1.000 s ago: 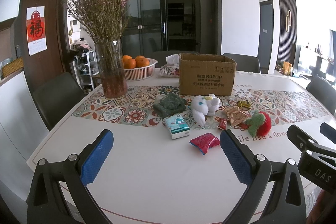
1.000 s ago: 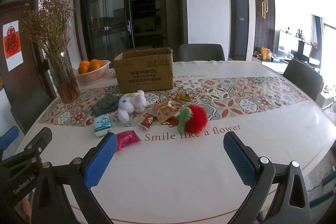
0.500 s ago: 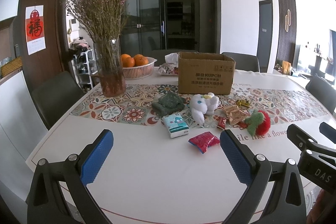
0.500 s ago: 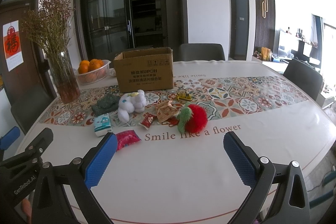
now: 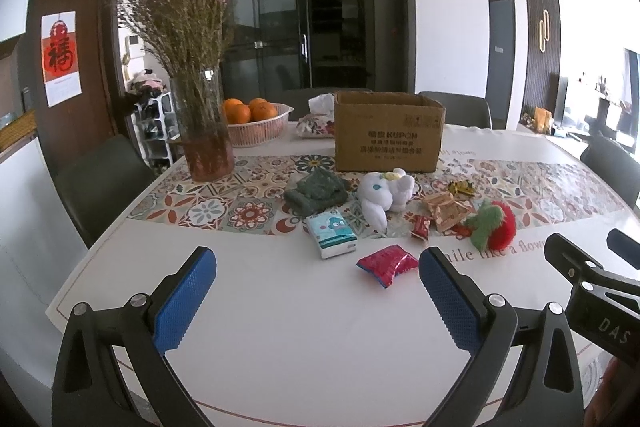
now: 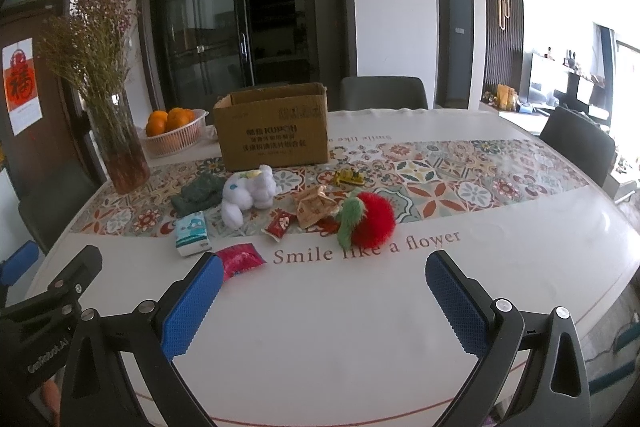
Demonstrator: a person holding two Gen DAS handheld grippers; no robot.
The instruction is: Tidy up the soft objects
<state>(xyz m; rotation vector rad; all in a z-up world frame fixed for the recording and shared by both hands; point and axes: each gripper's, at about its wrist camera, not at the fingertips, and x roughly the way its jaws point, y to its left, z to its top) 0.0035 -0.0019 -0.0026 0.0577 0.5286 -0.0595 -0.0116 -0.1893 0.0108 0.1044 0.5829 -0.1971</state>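
Note:
A white plush toy (image 5: pixel 383 195) (image 6: pixel 249 194), a red and green fluffy strawberry (image 5: pixel 493 223) (image 6: pixel 368 217) and a folded dark green cloth (image 5: pixel 317 191) (image 6: pixel 197 191) lie on the patterned runner in front of an open cardboard box (image 5: pixel 387 136) (image 6: pixel 273 127). A tissue pack (image 5: pixel 331 233) (image 6: pixel 191 233) lies nearer me. My left gripper (image 5: pixel 316 301) is open and empty above the white table near its front edge. My right gripper (image 6: pixel 320 301) is open and empty too, to the right of the left one.
Snack wrappers lie among the toys, with a red packet (image 5: pixel 386 263) (image 6: pixel 239 259) closest to me. A glass vase of dried flowers (image 5: pixel 204 131) and a basket of oranges (image 5: pixel 256 123) stand at the back left. Chairs surround the table (image 5: pixel 280 339).
The left wrist view has shifted slightly; the objects sit a touch further left and up. Both grippers stay open. Nothing on the table has moved.

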